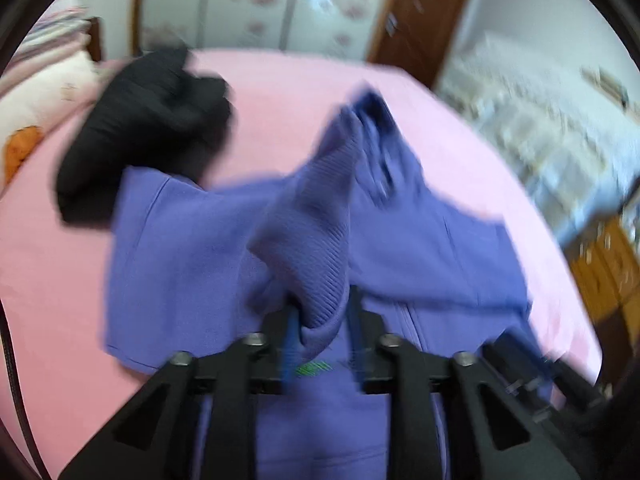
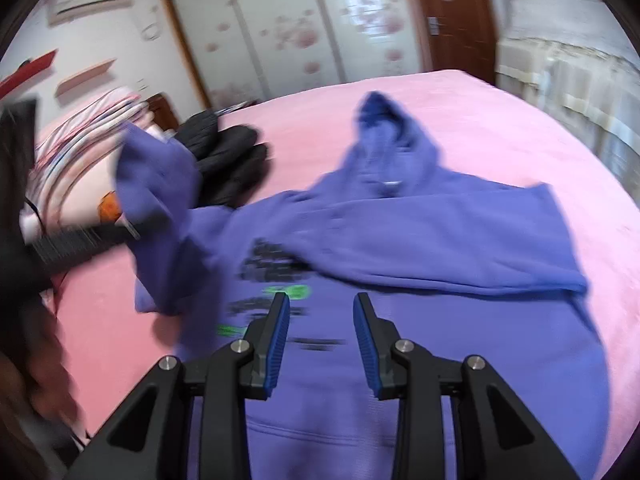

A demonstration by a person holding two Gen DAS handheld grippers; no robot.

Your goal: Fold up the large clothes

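Purple fleece makes up the hoodie (image 2: 400,240), which is spread front-up on the pink bed (image 2: 500,120), its hood pointing toward the wardrobe (image 2: 280,28). One sleeve is laid across the chest; the other sleeve's ribbed cuff (image 1: 320,280) is lifted and pinched in the left claw (image 1: 322,340). The right claw (image 2: 321,336) is held partly open and empty above the printed chest. A black jacket (image 2: 224,160) is seen just beside the hoodie.

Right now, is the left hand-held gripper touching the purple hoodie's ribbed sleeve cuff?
Touching. The left wrist view shows the ribbed sleeve cuff pinched between the left hand-held gripper pads.
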